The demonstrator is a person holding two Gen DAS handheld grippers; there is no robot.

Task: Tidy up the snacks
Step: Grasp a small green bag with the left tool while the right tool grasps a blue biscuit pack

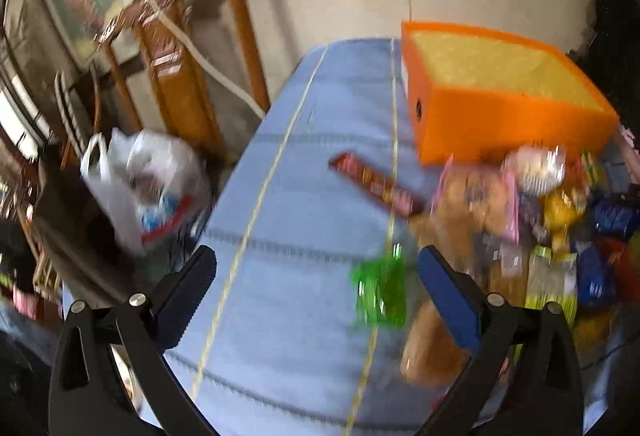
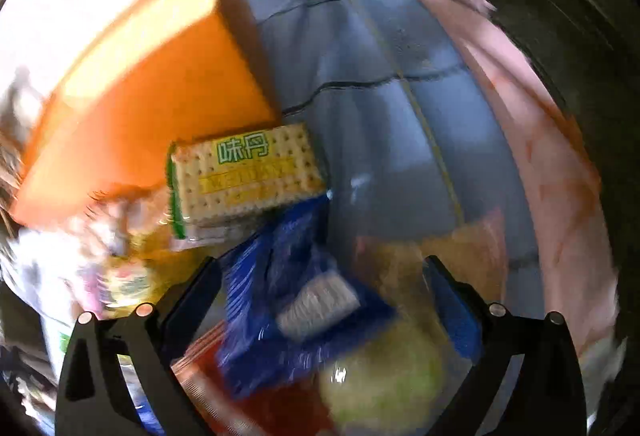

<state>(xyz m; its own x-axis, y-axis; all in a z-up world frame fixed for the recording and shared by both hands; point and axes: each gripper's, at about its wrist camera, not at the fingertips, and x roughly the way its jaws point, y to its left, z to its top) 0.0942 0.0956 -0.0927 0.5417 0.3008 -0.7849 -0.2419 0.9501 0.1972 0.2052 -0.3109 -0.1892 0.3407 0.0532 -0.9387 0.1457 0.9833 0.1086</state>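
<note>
An orange bin (image 1: 500, 92) with a yellow inside stands on the blue cloth (image 1: 320, 116); it also shows in the right wrist view (image 2: 132, 108). A pile of snack packets (image 1: 560, 220) lies in front of it. A red bar (image 1: 376, 184) and a green packet (image 1: 380, 288) lie apart to the left. My left gripper (image 1: 316, 264) is open and empty above the cloth. My right gripper (image 2: 320, 276) is open above a blue packet (image 2: 288, 284), beside a cracker pack (image 2: 248, 176) and a pale green round snack (image 2: 384, 376).
A white plastic bag (image 1: 140, 180) and wooden furniture (image 1: 180, 56) stand left of the table. A pink cloth (image 2: 552, 164) lies along the right side. Both views are blurred.
</note>
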